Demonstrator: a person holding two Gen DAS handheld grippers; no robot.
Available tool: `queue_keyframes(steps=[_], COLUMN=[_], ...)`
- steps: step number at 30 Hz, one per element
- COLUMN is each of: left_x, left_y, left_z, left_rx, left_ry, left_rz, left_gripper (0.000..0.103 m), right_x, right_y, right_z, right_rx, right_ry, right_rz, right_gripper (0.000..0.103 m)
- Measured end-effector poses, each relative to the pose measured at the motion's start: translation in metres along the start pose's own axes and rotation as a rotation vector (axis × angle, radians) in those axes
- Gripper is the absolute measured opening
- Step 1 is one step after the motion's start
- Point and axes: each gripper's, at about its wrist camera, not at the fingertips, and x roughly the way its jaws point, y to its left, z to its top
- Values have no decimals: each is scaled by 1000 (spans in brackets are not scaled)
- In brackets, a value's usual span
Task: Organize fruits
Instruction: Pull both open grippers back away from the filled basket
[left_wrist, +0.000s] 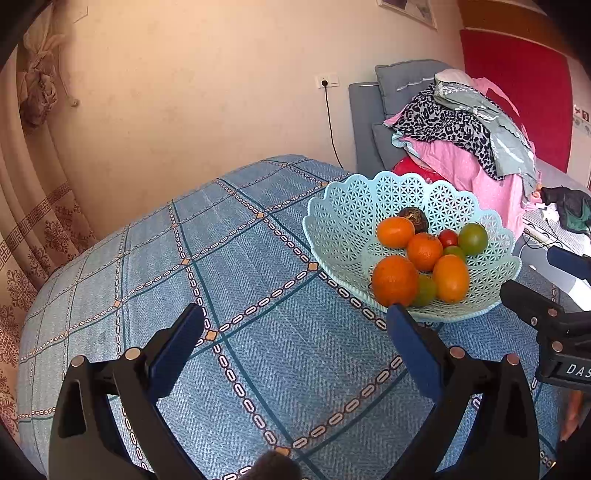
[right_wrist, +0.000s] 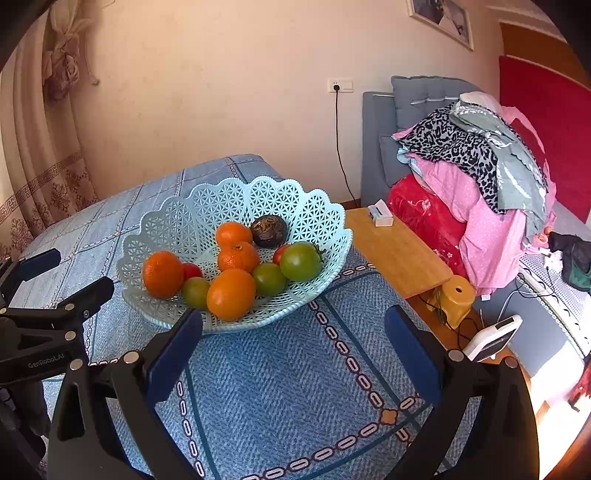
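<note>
At centre right of the left view, fruits (left_wrist: 424, 258) piled in basket (left_wrist: 354, 214) on cloth (left_wrist: 258, 295), none loose outside; left gripper (left_wrist: 295, 321) and right gripper (right_wrist: 293, 325) both spread wide, holding nothing; task judged essentially complete.
</note>
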Motion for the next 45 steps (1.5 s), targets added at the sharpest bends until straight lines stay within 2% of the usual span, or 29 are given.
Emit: queue_keyframes(steps=[10, 20, 45], left_x=[1, 4, -1], left_y=[-3, -7, -9], left_z=[-1, -3, -5], left_rx=[17, 52, 85], left_ry=[-1, 8, -7], left_rz=[11, 71, 86], left_gripper=[100, 100, 100], right_x=[4, 6, 7], right_y=[3, 6, 9], right_z=[0, 0, -1], right_rx=[-6, -17, -16], right_ry=[9, 7, 8], right_rz=[2, 1, 3], right_gripper=[98, 98, 98])
